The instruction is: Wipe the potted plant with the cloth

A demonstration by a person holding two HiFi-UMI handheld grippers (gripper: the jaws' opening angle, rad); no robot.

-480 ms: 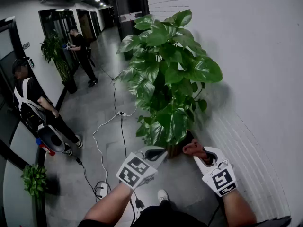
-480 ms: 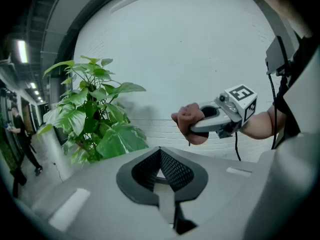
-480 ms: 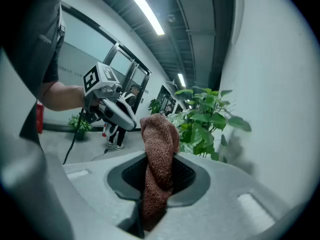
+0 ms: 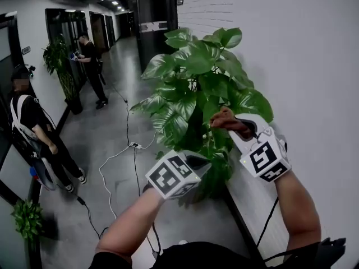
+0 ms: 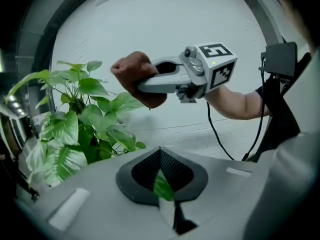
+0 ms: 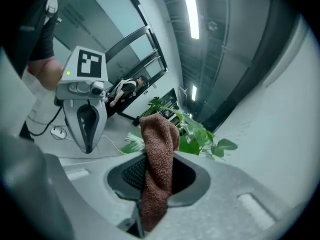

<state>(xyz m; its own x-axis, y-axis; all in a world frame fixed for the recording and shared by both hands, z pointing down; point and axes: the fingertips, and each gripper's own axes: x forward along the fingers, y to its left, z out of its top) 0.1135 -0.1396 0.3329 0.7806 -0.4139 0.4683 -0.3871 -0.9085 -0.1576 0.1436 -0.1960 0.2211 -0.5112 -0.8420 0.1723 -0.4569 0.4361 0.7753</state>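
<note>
The potted plant (image 4: 190, 77) is standing in the middle of the head view, close against the white brick wall (image 4: 303, 55). Its pot is hiding behind leaves and grippers. The left gripper (image 4: 199, 162) is sitting at the lower centre. Its fingers are pressing together on one leaf (image 5: 162, 185), a thin green blade that is showing between the dark pads in the left gripper view. The right gripper (image 4: 238, 129) is hanging at the right centre of the head view, and its fingers are clamping a cloth (image 4: 226, 120). The cloth is sitting bunched at the plant's right side; whether it is touching a leaf or lying just beside one is hard to tell.

The main risk seems to be the pinched leaf. If the left gripper is pulling outward while the cloth is dragging across, the blade could tear at the pads or its thin stalk could snap. Only one fold of the cloth is being gripped, so a snag on the dense foliage could tug it loose. With too steep an angle, the hard gripper tip rather than the cloth could be scraping the leaf.

The cloth is reddish-brown, nubbly like towelling, soft and limp, and it is drooping in a thick roll. The leaves are broad and heart-shaped, glossy and flexible, some with pale streaks. The gripper bodies are smooth white plastic and rounded, and the pads are dark with a fine mesh pattern.
</note>
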